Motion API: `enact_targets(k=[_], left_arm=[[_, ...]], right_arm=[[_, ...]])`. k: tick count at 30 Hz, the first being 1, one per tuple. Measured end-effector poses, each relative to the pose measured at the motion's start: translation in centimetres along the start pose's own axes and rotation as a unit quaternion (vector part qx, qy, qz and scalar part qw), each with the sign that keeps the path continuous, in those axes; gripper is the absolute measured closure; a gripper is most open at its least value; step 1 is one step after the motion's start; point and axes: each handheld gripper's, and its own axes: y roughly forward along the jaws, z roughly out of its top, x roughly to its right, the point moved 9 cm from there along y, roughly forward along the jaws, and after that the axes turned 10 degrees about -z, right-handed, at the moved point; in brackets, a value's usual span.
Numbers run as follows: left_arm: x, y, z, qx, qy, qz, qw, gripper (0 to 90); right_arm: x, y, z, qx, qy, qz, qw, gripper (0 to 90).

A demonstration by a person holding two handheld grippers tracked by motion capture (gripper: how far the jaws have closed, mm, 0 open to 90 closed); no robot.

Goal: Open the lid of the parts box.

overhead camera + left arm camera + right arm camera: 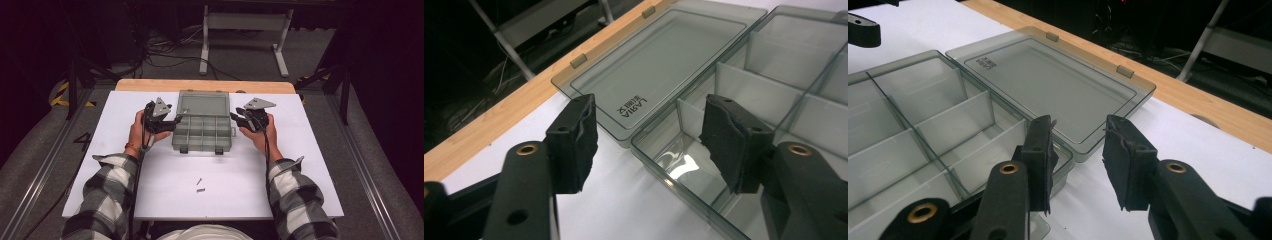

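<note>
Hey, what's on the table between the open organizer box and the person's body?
Two small screws lie on the white table near the organizer box, seen in the high view.

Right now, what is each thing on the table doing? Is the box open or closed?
Clear compartment box: open, its compartments look empty.
Box lid: swung back, lying flat on the table behind the box.
Left gripper: open, jaws at the box's left edge, gripping nothing.
Right gripper: open, jaws at the box's right edge, gripping nothing.
Two small screws: lying loose on the white table in front of the box.
</note>
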Motion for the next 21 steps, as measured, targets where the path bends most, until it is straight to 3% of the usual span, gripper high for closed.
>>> enact_targets(k=[6,8,13,21], left_arm=[[0.4,-1.3,0.0,0.016,0.008,0.009,0.9998,28.0],[0.8,-1.7,-0.1,0.025,-0.005,-0.013,0.9996,26.0],[1.2,-2.8,-0.1,0.041,-0.005,-0.016,0.999,20.8],[2.6,-4.4,-0.1,0.059,0.002,-0.025,0.9979,13.4]], right_arm=[[-0.2,-1.1,-0.1,0.01,-0.004,0.003,0.9999,57.8],[-0.4,-1.5,-0.1,0.014,-0.007,0.005,0.9999,55.6],[-1.0,-2.6,-0.2,0.022,-0.027,0.012,0.9993,51.8],[-1.2,-4.4,-0.3,0.039,-0.034,0.021,0.9984,43.4]])
